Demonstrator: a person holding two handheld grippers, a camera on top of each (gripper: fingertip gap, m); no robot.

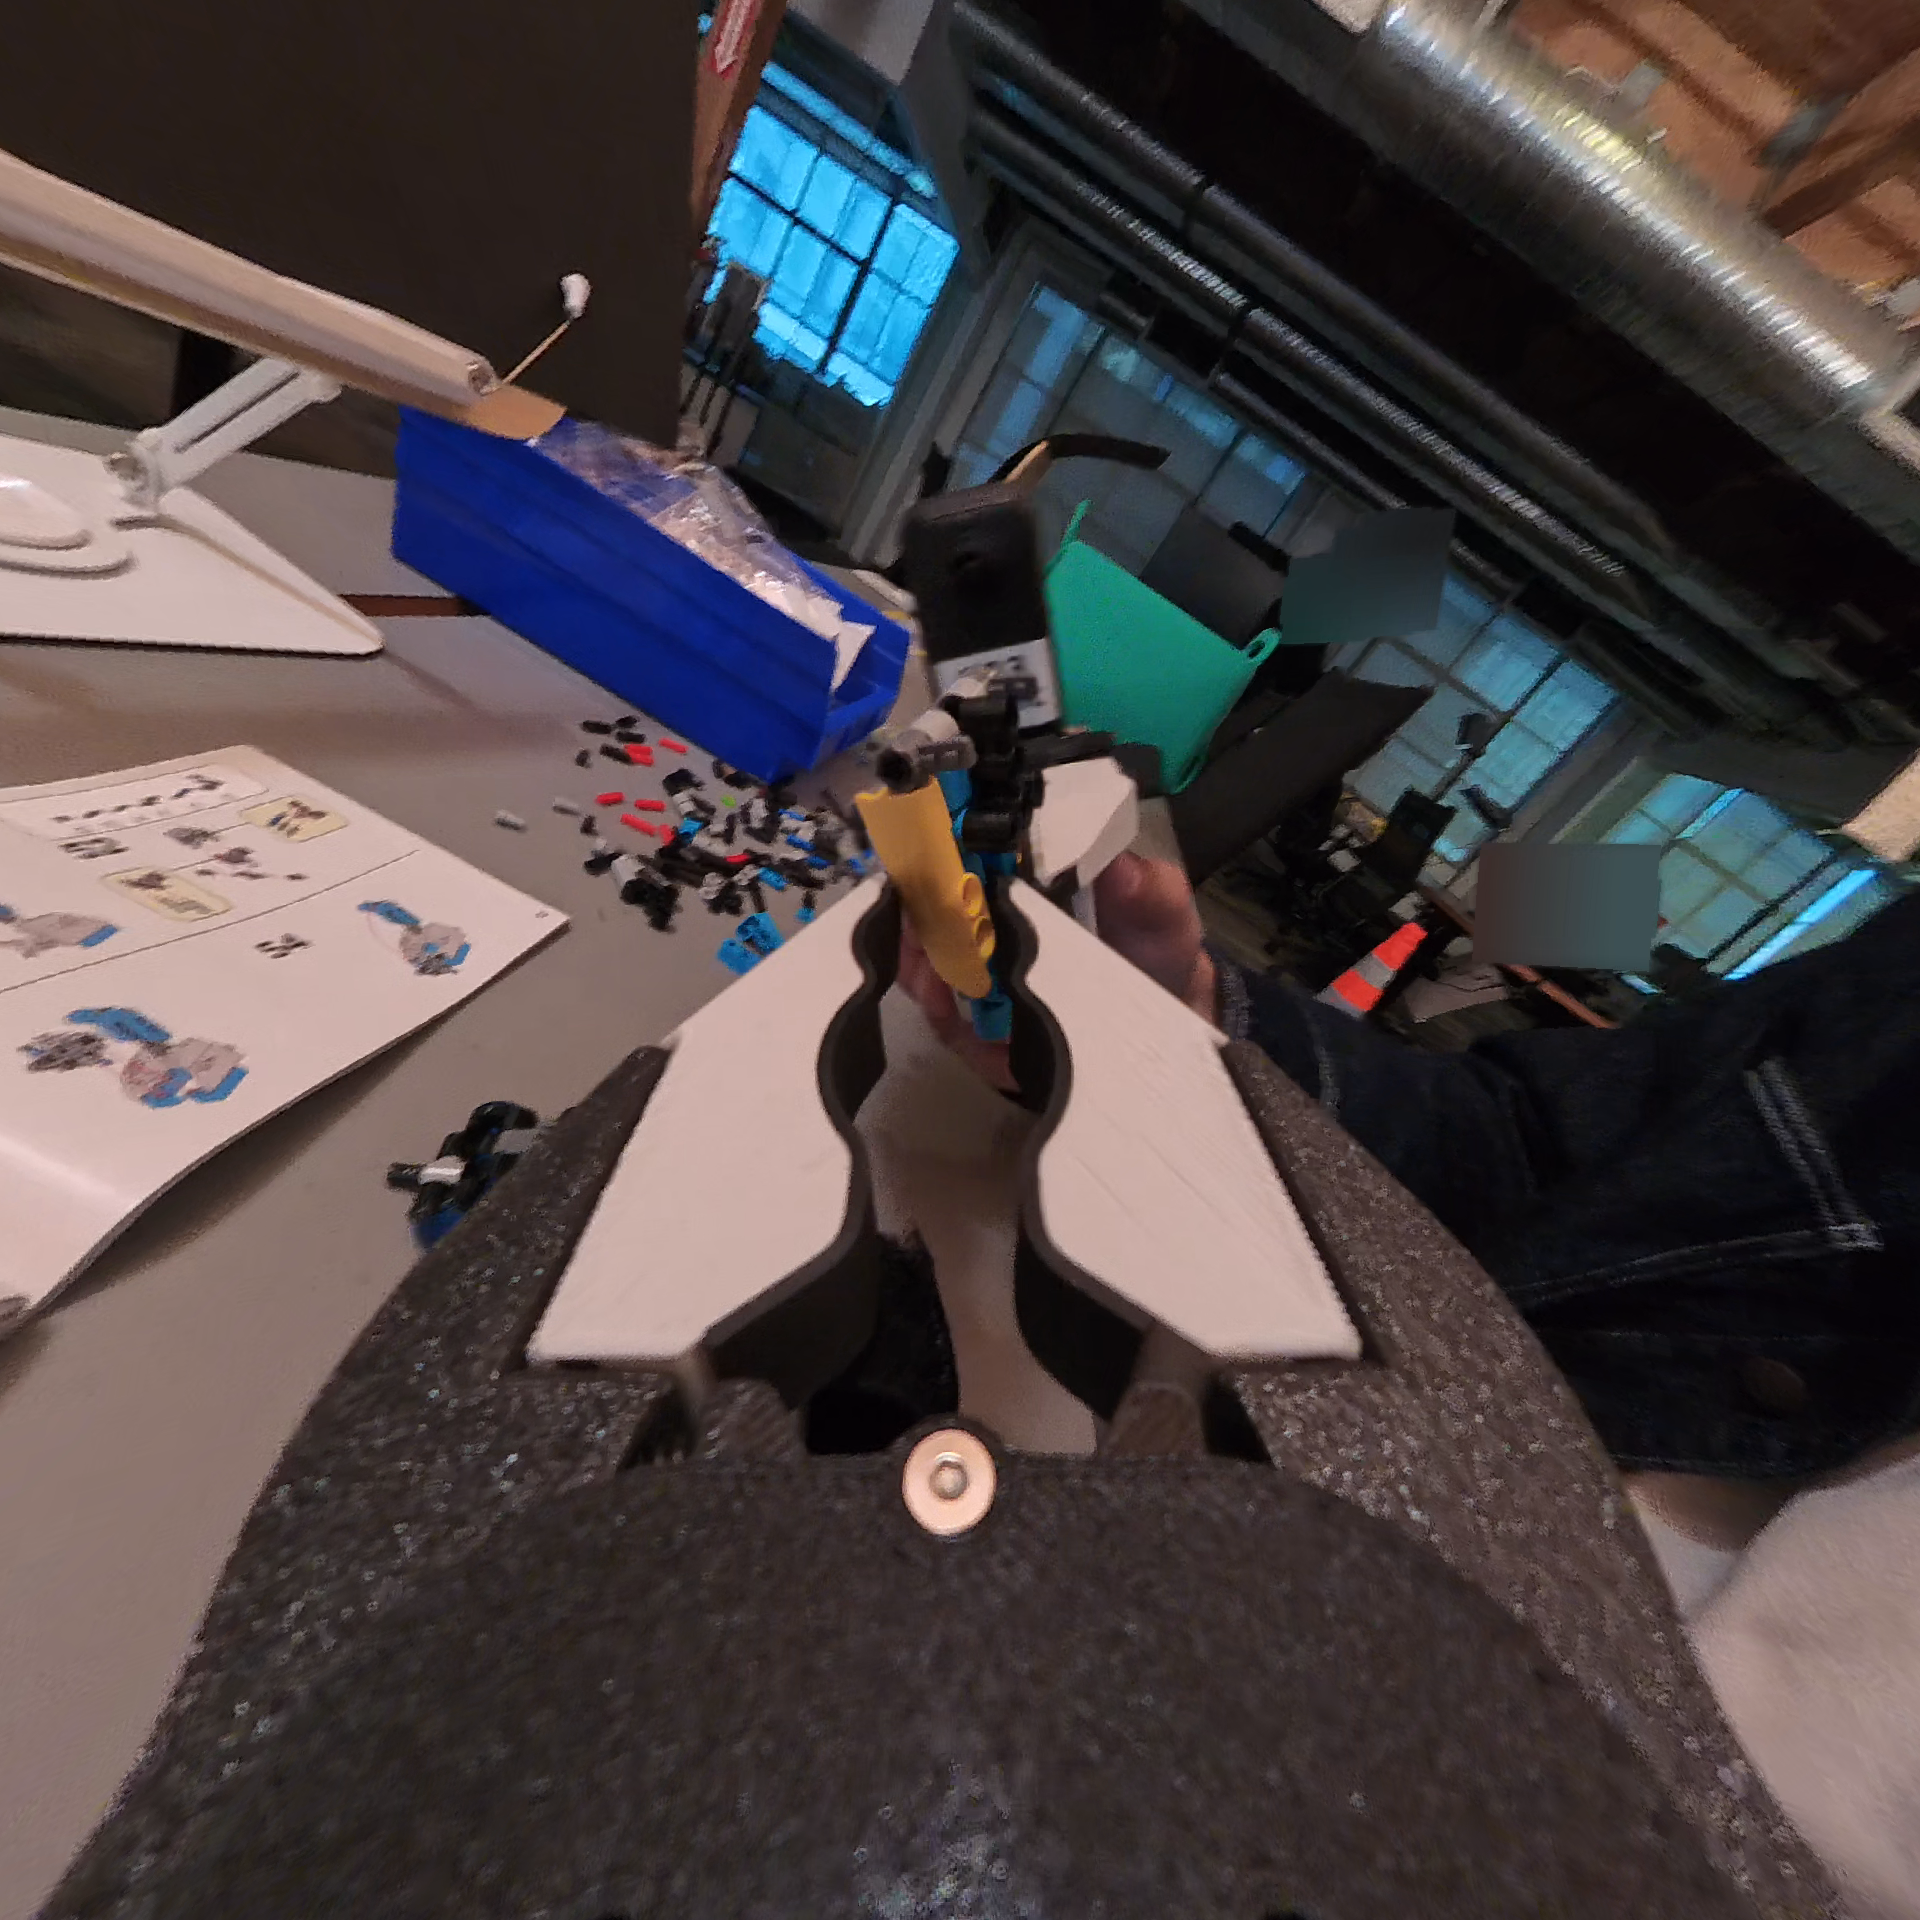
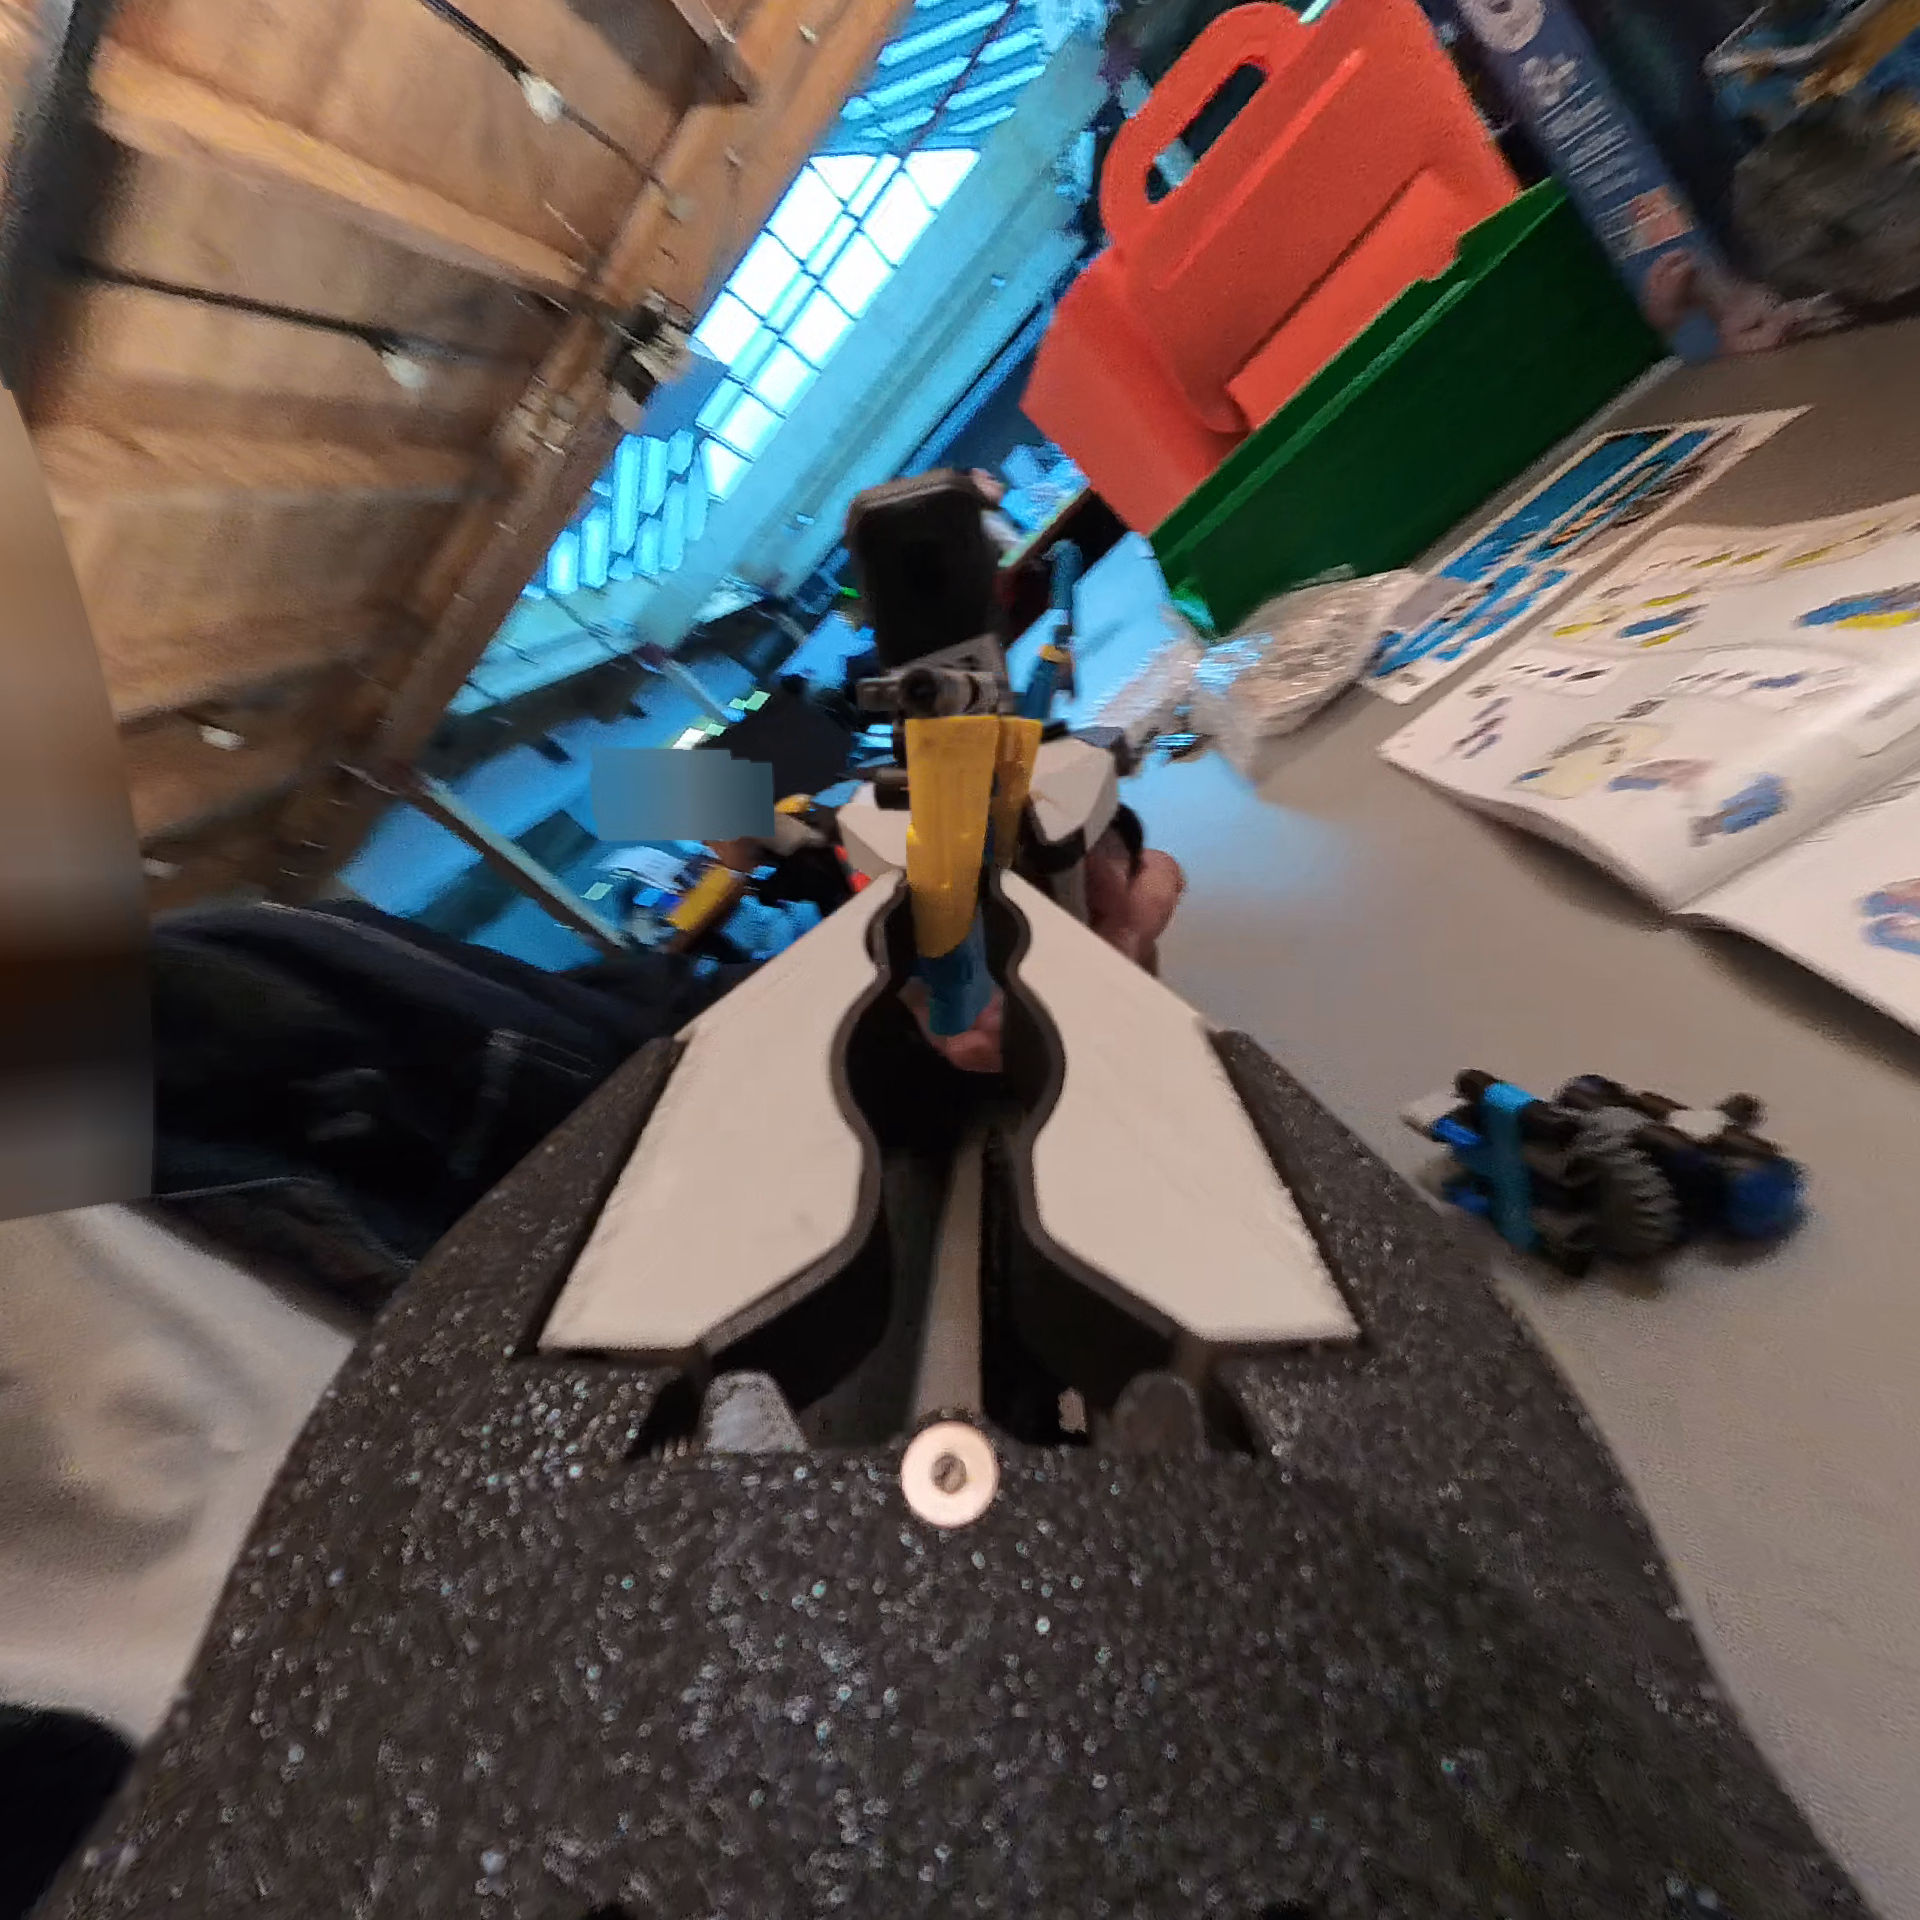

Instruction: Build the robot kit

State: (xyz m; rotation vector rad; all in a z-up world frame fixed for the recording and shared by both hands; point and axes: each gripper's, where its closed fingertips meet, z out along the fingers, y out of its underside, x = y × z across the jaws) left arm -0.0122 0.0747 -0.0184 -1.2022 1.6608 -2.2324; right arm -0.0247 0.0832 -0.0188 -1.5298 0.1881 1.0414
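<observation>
The left gripper (image 1: pixel 951 914) is clenched on a small brick-built assembly (image 1: pixel 940 883) made of a yellow panel, a blue beam and black and grey connectors, pinched near the fingertips and held up above the grey table (image 1: pixel 312 1299). The right gripper (image 2: pixel 945 914) is closed on the same assembly (image 2: pixel 948 842) from the opposite side, so both pairs of white fingers meet around it in mid-air; each wrist view shows the other gripper's black camera block just behind the piece, with part of a person's hand beside it. On the table to the left of the left gripper lies an open instruction booklet (image 1: pixel 208 956), and beyond it a scatter of small black, red and blue loose pieces (image 1: pixel 707 821) sits in front of a blue plastic bin (image 1: pixel 623 592) holding crumpled clear bags. A white lamp base (image 1: pixel 156 561) stands at the far left. In the right wrist view a second, partly built black-and-blue model with gears (image 2: pixel 1600 1174) lies on the table to the right of the fingers, well apart from them, with more instruction sheets (image 2: pixel 1683 707), a green bin (image 2: pixel 1403 416) and an orange plastic carrier (image 2: pixel 1247 249) farther back.
</observation>
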